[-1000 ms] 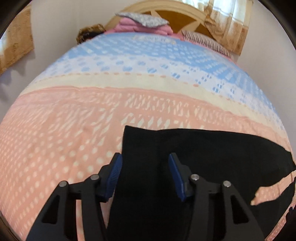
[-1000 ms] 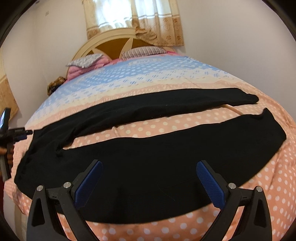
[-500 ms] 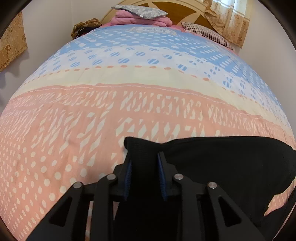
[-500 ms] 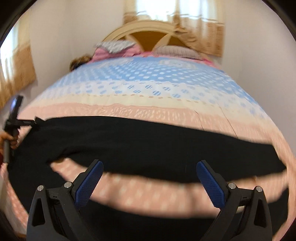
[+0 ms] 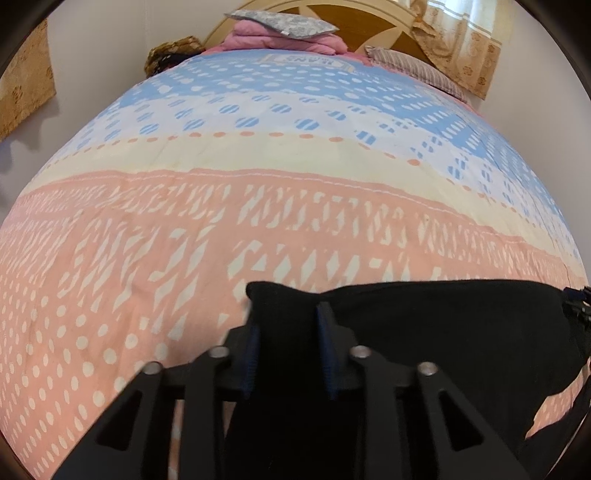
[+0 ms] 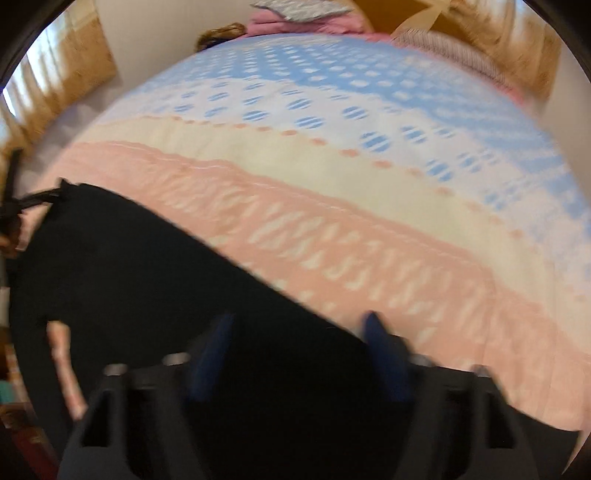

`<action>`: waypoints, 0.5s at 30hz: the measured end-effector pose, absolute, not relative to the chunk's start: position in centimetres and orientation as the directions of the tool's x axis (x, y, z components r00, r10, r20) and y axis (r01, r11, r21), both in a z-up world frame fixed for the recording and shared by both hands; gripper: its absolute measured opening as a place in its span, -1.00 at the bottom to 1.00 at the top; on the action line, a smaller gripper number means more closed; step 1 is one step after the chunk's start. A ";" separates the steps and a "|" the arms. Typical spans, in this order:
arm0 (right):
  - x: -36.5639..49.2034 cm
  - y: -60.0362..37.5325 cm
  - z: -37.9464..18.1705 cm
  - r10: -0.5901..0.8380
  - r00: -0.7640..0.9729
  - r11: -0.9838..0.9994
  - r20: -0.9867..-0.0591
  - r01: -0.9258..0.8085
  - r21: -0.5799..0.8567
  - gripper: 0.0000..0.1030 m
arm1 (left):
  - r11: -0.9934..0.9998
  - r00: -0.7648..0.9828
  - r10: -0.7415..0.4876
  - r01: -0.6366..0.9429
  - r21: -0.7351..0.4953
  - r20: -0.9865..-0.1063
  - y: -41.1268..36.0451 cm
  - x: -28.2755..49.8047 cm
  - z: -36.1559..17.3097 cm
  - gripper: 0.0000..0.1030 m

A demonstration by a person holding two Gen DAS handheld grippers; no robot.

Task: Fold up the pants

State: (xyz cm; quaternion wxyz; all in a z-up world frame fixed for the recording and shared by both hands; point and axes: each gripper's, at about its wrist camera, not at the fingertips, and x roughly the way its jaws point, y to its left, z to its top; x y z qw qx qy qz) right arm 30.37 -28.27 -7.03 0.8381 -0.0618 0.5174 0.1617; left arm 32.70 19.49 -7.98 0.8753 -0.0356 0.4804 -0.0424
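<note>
A pair of black pants (image 5: 424, 332) is lying across the near, peach-patterned end of a bed, on a quilt (image 5: 295, 192) that is running from peach through a cream band to blue dots toward the headboard (image 5: 332, 14). The left claw (image 5: 288, 354) is clamping down on a bunched corner of the pants, its blue pads (image 5: 327, 354) pressing the dark cloth from both sides, and its jaws are closing the last little way with that fabric pinched between them. Seen from the right wrist, the same claw is showing at the far left edge, gripping the corner of the garment where the cloth is pulling up into a small peak. The right claw (image 6: 299, 354) is hanging over the black fabric, badly blurred; its jaws are closing, the blue fingers (image 6: 384, 354) standing well apart above the cloth, and nothing is pinched between them that can be made out. The pants are spreading from the left side of that view down under the right claw, with a strip of peach quilt showing through at the lower left. At the head of the bed, a folded pink blanket (image 5: 288, 38) is carrying a grey patterned pillow (image 5: 280, 24), with a striped pillow (image 5: 413, 68) beside it.
</note>
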 end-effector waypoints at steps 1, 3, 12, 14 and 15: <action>30.3 -28.1 -6.8 0.215 0.406 0.936 -0.888 -0.346 0.068 -0.28 | 0.994 0.538 -0.106 0.042 -0.100 -0.836 19.3 32.6 -7.8 -0.66; 29.7 -27.6 -6.3 0.232 0.396 0.932 -0.888 -0.351 0.087 -0.73 | 0.996 0.549 -0.091 0.032 -0.088 -0.831 18.9 32.5 -7.3 -0.68; 21.5 -25.6 1.1 0.225 0.575 0.940 -0.786 -0.339 0.020 -0.86 | 0.996 0.708 -0.085 0.037 -0.084 -0.701 19.4 27.8 -0.5 -0.70; 19.8 -25.4 2.5 0.220 0.604 0.944 -0.766 -0.331 0.010 -0.86 | 0.995 0.740 -0.095 0.043 -0.095 -0.665 19.8 26.1 1.1 -0.70; 18.7 -25.3 3.1 0.219 0.618 0.945 -0.755 -0.327 0.008 -0.86 | 0.994 0.758 -0.104 0.049 -0.102 -0.644 20.0 25.0 1.8 -0.70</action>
